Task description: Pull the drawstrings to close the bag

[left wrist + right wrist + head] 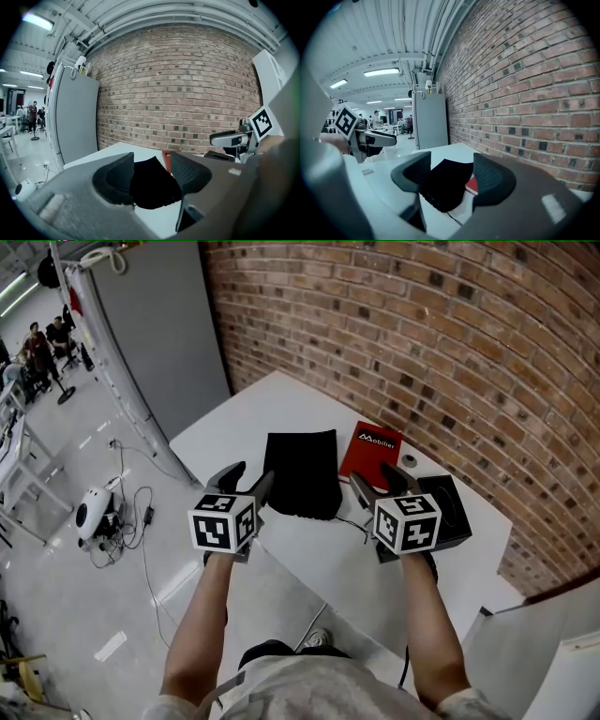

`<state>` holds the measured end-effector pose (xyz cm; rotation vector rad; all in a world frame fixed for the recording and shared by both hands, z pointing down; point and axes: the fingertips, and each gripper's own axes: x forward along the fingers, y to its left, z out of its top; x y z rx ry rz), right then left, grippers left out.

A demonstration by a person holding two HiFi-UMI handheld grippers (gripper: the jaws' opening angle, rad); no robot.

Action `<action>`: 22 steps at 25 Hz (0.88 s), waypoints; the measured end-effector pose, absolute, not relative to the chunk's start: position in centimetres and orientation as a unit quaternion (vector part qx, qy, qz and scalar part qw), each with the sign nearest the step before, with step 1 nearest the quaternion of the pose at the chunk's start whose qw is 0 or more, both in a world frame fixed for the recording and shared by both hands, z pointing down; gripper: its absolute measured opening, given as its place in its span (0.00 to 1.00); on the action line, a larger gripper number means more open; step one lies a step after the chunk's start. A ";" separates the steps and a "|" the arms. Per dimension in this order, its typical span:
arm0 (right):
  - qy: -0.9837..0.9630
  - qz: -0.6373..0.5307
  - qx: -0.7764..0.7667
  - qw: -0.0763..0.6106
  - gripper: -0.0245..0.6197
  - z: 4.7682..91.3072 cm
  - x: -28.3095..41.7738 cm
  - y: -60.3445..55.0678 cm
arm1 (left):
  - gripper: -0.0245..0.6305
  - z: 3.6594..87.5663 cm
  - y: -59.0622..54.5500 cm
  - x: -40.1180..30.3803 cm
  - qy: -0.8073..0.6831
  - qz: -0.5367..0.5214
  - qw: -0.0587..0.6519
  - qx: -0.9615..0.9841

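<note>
- the black bag (300, 472) lies flat on the white surface (281, 399), its long axis running away from the person toward the brick wall.
- its near edge looks ruffled, so the mouth probably faces the person, just ahead of both grippers.
- the left gripper (248, 479) hovers just beside the bag's near left corner, jaws spread wide with nothing between them; its own view looks through the gap at the dark cloth.
- the right gripper (378, 479) hovers near the bag's right corner, a little further off, jaws likewise wide and empty.
- the bag sits between the two grippers, so each string end should lie inward and slightly forward of its gripper.
- a thin dark drawstring (453, 219) trails off the near right side toward the right gripper; the right arm is plainly nearer to it.
- no string shows on the left side, and i cannot tell whether it is tucked under the cloth or hidden by the left gripper.
- a red booklet (370, 451) touches or slightly underlies the bag's far right edge; a black box (448, 507) sits partly behind the right gripper.
</note>
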<state>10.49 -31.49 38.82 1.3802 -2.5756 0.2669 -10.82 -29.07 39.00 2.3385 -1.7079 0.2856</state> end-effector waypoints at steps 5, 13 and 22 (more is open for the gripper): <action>-0.870 0.093 0.473 0.108 0.46 38.8 10.3 -32.2 | 0.42 39.1 -30.0 -11.2 -0.579 0.098 0.120 0.801; -0.858 0.092 0.495 0.106 0.46 38.3 9.2 -34.3 | 0.42 38.4 -33.3 -12.1 -0.553 0.096 0.111 0.821; -0.844 0.098 0.508 0.144 0.46 41.0 7.8 -35.7 | 0.42 41.0 -36.4 -13.3 -0.503 0.118 0.119 0.848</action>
